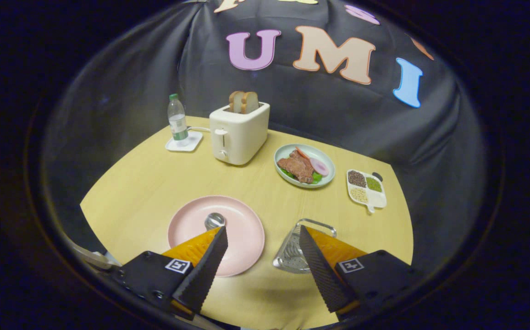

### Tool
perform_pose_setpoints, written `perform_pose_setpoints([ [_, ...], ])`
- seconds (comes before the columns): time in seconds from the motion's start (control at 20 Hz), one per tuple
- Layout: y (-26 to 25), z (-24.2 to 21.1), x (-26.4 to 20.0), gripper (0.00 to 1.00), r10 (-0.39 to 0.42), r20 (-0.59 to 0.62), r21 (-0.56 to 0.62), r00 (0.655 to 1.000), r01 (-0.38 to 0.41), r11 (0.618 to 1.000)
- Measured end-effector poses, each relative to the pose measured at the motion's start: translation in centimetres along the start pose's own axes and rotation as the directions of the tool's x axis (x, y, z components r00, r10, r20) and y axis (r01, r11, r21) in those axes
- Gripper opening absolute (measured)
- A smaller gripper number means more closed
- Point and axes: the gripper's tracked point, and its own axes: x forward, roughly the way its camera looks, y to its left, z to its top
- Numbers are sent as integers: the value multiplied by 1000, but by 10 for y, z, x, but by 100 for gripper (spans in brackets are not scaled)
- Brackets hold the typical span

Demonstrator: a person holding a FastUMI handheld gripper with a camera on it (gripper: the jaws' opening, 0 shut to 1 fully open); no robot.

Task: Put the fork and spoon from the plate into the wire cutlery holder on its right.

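The gripper (261, 234) was held above the table (146, 183) with its fingers wide apart and nothing between them. A shiny spoon (214, 220) was seen on the pink plate (242, 233), its bowl showing just beyond the left finger. The wire holder (292, 256) stood just right of the plate, partly hidden by the right finger.

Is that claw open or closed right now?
Open. The claw has its fingers spread wide, nothing between them, above the pink plate and wire holder.
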Motion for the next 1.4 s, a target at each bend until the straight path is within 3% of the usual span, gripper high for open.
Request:
perform_pose_setpoints([
  [0.3,52,-10,11,100,22,41,-12,999,-21,1000],
  [0.7,74,-62,42,100,-8,-57,5,998,8,1000],
  [1.15,98,-105,67,100,19,-171,-1,985,-20,1000],
  [1.4,105,-116,72,55,26,-209,-10,977,-29,1000],
])
